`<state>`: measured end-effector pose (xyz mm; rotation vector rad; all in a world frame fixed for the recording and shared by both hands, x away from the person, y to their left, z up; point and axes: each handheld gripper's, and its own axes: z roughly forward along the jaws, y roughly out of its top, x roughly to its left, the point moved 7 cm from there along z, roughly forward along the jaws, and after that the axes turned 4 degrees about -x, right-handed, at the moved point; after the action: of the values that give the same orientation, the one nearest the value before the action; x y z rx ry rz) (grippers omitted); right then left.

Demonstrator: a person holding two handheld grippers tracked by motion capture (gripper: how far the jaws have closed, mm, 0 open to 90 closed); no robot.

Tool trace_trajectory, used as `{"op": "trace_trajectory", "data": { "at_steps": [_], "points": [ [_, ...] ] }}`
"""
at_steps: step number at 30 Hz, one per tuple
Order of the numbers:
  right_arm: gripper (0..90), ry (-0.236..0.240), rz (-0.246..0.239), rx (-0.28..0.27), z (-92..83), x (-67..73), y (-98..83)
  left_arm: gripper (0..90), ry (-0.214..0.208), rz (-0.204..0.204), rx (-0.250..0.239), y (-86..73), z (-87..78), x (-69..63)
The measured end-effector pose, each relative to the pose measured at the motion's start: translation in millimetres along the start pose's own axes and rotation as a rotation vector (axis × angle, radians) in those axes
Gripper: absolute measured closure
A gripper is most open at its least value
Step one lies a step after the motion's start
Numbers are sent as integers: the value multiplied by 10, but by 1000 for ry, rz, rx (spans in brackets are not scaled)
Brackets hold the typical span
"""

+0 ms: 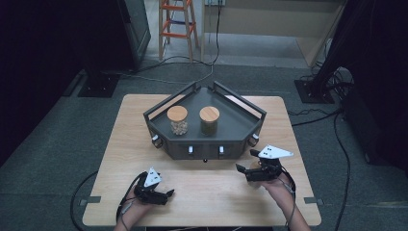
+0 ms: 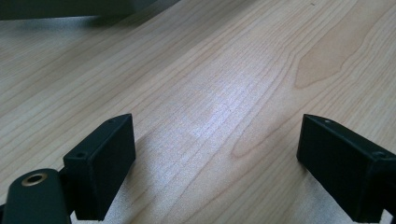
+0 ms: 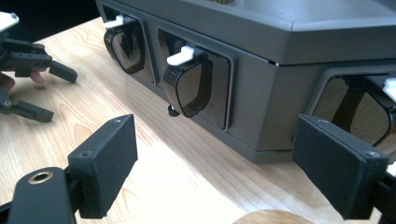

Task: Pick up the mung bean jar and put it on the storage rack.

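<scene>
At the left of the high view, the left gripper (image 1: pixel 168 194) is held low over the near edge of the wooden counter (image 1: pixel 207 192), its grey three-cornered plate on top and its cable trailing off the front edge. Its fingers (image 2: pixel 100 163) are spread wide in the left gripper view, with bare wood grain seen between them and nothing pinched. A dark edge of the tray is glimpsed at the top left of that view, well apart from the fingers.

In the middle of the counter, a dark grey angular tray (image 1: pixel 226 137) is seen, with raised rails at its back. Two glass jars stand upright on its deck, side by side but apart: the left jar (image 1: pixel 178 121), wooden-lidded and holding pale contents, and the right jar (image 1: pixel 209 121), likewise wooden-lidded, with darker contents. Small white-tabbed latches (image 1: pixel 191 150) are set along the tray's front face.

Further right, the right gripper (image 1: pixel 244 160) is held just beside the tray's front right corner, pointed leftward along the counter. Its fingers (image 3: pixel 105 163) are spread wide as well, nothing gripped. In the right gripper view, a dark translucent compartment door (image 3: pixel 194 88) with a white tab is seen ahead between them, near but not touched. The left gripper is caught at that view's far left.
</scene>
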<state>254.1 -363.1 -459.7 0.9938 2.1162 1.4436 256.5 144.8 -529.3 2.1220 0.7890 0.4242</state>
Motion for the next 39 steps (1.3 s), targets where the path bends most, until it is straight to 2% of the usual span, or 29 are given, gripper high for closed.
{"op": "trace_trajectory", "data": {
  "at_steps": [7,39],
  "points": [
    [143,-14,-16,11,-7,14,-46,115,0,-3,-1,-1,2,3],
    [143,-65,12,9,-154,-31,-208,115,-2,-8,0,-3,2,6]
  ]
}}
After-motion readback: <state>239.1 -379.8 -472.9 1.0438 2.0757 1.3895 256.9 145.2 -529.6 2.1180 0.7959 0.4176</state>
